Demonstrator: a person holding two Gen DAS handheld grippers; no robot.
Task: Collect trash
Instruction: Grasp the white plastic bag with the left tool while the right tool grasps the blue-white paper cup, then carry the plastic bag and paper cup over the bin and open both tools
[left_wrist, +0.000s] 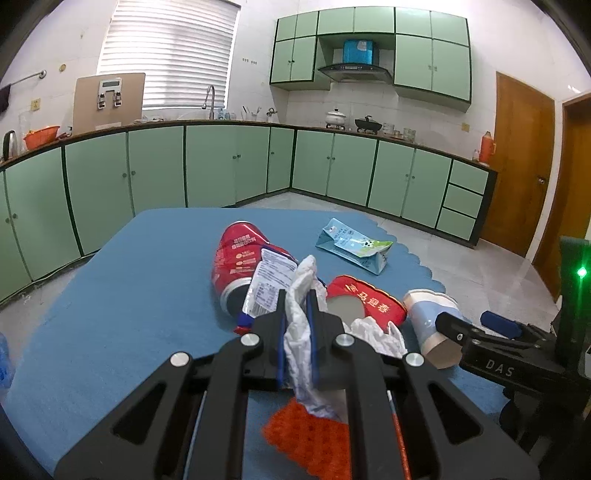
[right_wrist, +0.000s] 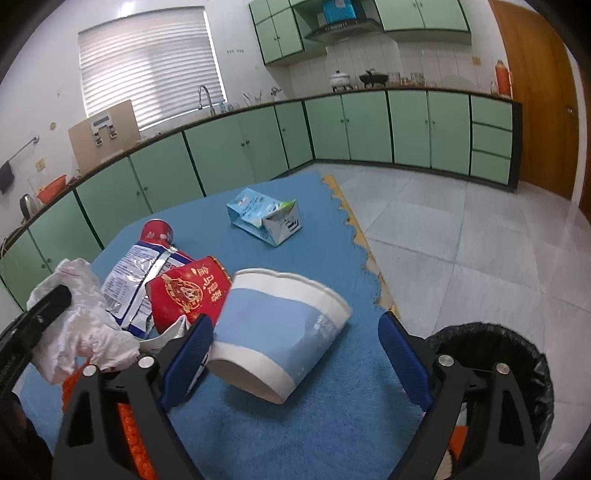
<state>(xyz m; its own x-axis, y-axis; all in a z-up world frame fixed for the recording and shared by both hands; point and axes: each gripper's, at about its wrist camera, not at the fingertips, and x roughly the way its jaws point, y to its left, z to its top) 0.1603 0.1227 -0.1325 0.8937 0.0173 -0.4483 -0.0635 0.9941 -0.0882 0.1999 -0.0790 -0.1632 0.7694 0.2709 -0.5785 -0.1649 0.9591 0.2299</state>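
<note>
A crumpled white tissue (left_wrist: 301, 325) is pinched between the nearly closed jaws of the left gripper (left_wrist: 297, 295), while the wide-open right gripper (right_wrist: 295, 332) is set around a tipped blue-and-white paper cup (right_wrist: 273, 332). The black-lined trash bin (right_wrist: 517, 354) is seen just right of the right gripper. The thinly held tissue could slip out in transit, or the cup could be rolled away by one finger.

— How does the left gripper (left_wrist: 297, 295) stand?
— Tilted down, its black jaws nearly together, pinching a crumpled white tissue (left_wrist: 301, 328) between the blue pads.
— And the right gripper (right_wrist: 295, 332)?
— Also angled down, jaws spread wide, the blue fingers (right_wrist: 404, 360) either side of a paper cup (right_wrist: 277, 332) lying on its side; whether they press on it can't be told.
</note>
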